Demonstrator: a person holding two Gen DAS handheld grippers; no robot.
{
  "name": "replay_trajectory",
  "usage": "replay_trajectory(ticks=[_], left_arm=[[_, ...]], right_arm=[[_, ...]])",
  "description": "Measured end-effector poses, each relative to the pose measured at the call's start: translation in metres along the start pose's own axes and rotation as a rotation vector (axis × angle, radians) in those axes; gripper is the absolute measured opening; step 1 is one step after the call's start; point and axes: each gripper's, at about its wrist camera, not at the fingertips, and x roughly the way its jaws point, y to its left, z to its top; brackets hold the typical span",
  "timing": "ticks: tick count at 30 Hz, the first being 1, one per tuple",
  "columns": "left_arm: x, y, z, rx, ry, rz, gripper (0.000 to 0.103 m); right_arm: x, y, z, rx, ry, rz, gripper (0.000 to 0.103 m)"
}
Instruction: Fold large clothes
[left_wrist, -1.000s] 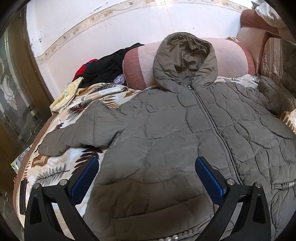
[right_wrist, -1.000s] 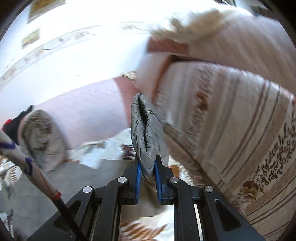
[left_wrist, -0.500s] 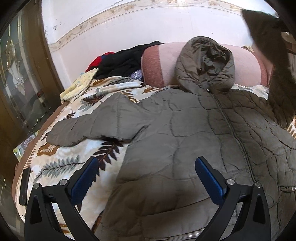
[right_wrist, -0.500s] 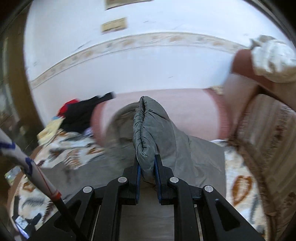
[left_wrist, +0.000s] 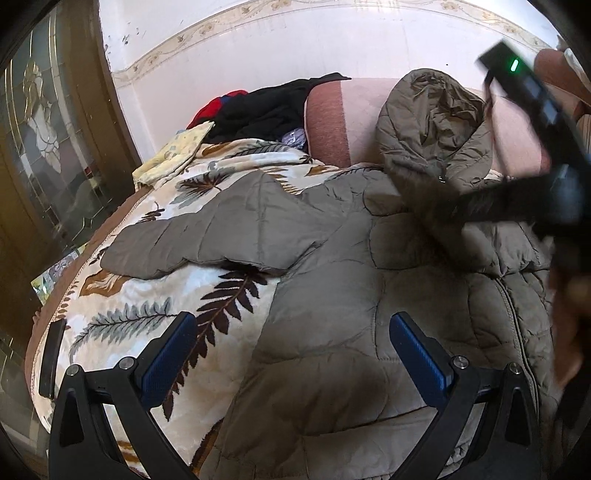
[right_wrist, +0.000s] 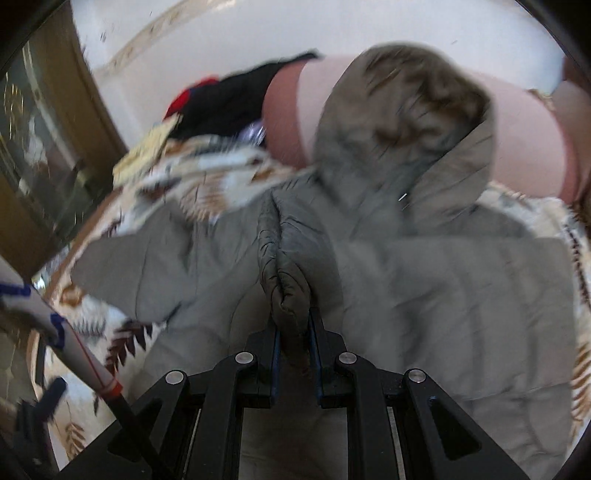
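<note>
Bed (left_wrist: 62, 291): covered with a leaf-print blanket (left_wrist: 122, 306).
On the blanket: quilted olive jacket (left_wrist: 332, 295), spread flat; pink bolster (left_wrist: 328, 125); dark clothes pile (left_wrist: 266, 107); yellow cloth (left_wrist: 173, 155).

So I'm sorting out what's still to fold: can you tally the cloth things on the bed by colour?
Olive: 1, the hooded jacket, its sleeve end clamped in the right gripper.
Black: 1, the garment by the wall.
Red: 1, the piece beside it.
Pale yellow: 1, the folded cloth.
Total: 4
</note>
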Motion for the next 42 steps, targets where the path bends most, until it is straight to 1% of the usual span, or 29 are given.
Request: replay_trajectory(ticks=[2, 3, 4, 5, 6, 8, 9, 10, 12, 13, 14, 15, 16, 17, 19, 20, 22, 24, 26, 29, 30, 31, 33, 38, 39, 40, 42], left_arm=[[0.002, 0.000, 0.001, -0.004, 0.001, 0.002, 0.103], [0.003, 0.000, 0.002, -0.006, 0.002, 0.003, 0.103], [0.004, -0.001, 0.002, -0.007, 0.002, 0.001, 0.103], [0.004, -0.001, 0.002, -0.007, 0.002, 0.001, 0.103], [0.006, -0.002, 0.003, -0.006, 0.004, 0.002, 0.103], [0.007, -0.004, 0.003, -0.006, 0.009, 0.001, 0.103], [0.007, -0.005, 0.003, -0.005, 0.011, -0.002, 0.103], [0.008, -0.007, 0.003, -0.002, 0.011, -0.001, 0.103], [0.009, -0.011, 0.003, 0.005, 0.013, -0.001, 0.103], [0.009, -0.013, 0.002, 0.008, 0.015, 0.000, 0.103], [0.010, -0.015, 0.002, 0.013, 0.017, 0.003, 0.103], [0.012, -0.017, 0.001, 0.018, 0.023, 0.002, 0.103], [0.013, -0.019, 0.001, 0.021, 0.030, -0.002, 0.103], [0.015, -0.020, 0.001, 0.023, 0.036, -0.006, 0.103], [0.017, -0.024, 0.000, 0.032, 0.046, -0.009, 0.103], [0.017, -0.026, -0.001, 0.037, 0.048, -0.010, 0.103], [0.019, -0.029, -0.002, 0.048, 0.052, -0.010, 0.103], [0.020, -0.032, -0.003, 0.058, 0.054, -0.009, 0.103], [0.022, -0.033, -0.004, 0.062, 0.056, -0.008, 0.103], [0.022, -0.033, -0.004, 0.058, 0.057, -0.008, 0.103], [0.022, -0.032, -0.004, 0.058, 0.057, -0.007, 0.103], [0.021, -0.032, -0.004, 0.057, 0.057, -0.007, 0.103], [0.021, -0.032, -0.004, 0.058, 0.056, -0.008, 0.103], [0.020, -0.032, -0.005, 0.054, 0.054, -0.010, 0.103], [0.019, -0.032, -0.005, 0.058, 0.053, -0.008, 0.103], [0.020, -0.032, -0.005, 0.060, 0.054, -0.006, 0.103], [0.020, -0.033, -0.005, 0.064, 0.057, -0.003, 0.103]], right_arm=[[0.015, 0.007, -0.007, -0.027, 0.050, 0.015, 0.018], [0.015, 0.009, -0.008, -0.038, 0.056, 0.016, 0.022], [0.012, 0.010, -0.009, -0.054, 0.051, 0.025, 0.031], [0.008, 0.011, -0.009, -0.066, 0.046, 0.039, 0.037], [-0.002, 0.009, -0.010, -0.077, 0.032, 0.062, 0.046], [-0.027, -0.003, -0.010, -0.070, -0.024, 0.097, 0.047], [-0.033, -0.007, -0.009, -0.060, -0.043, 0.103, 0.047], [-0.043, -0.020, -0.008, -0.038, -0.065, 0.099, 0.047], [-0.056, -0.049, -0.007, 0.017, -0.097, 0.046, 0.047], [-0.057, -0.063, -0.006, 0.040, -0.101, -0.002, 0.047], [-0.057, -0.082, -0.008, 0.059, -0.089, -0.101, 0.047], [-0.056, -0.093, -0.010, 0.060, -0.080, -0.175, 0.047], [-0.053, -0.108, -0.015, 0.056, -0.070, -0.272, 0.047], [-0.048, -0.122, -0.021, 0.060, -0.053, -0.335, 0.047], [-0.036, -0.144, -0.031, 0.092, -0.009, -0.388, 0.047], [-0.027, -0.157, -0.039, 0.129, 0.023, -0.390, 0.047], [-0.016, -0.167, -0.048, 0.161, 0.047, -0.375, 0.048], [-0.007, -0.166, -0.053, 0.135, 0.046, -0.389, 0.049], [-0.002, -0.158, -0.052, 0.093, 0.060, -0.421, 0.049], [-0.011, -0.144, -0.051, 0.066, 0.046, -0.452, 0.049], [-0.017, -0.140, -0.052, 0.060, 0.033, -0.452, 0.050], [-0.024, -0.135, -0.054, 0.053, 0.016, -0.446, 0.055], [-0.033, -0.121, -0.060, 0.036, 0.001, -0.434, 0.061], [-0.054, -0.078, -0.083, -0.010, -0.004, -0.392, 0.061], [-0.056, -0.074, -0.086, -0.013, -0.008, -0.388, 0.062], [-0.060, -0.067, -0.093, -0.018, -0.011, -0.387, 0.066], [-0.065, -0.056, -0.106, -0.023, -0.013, -0.384, 0.067]])
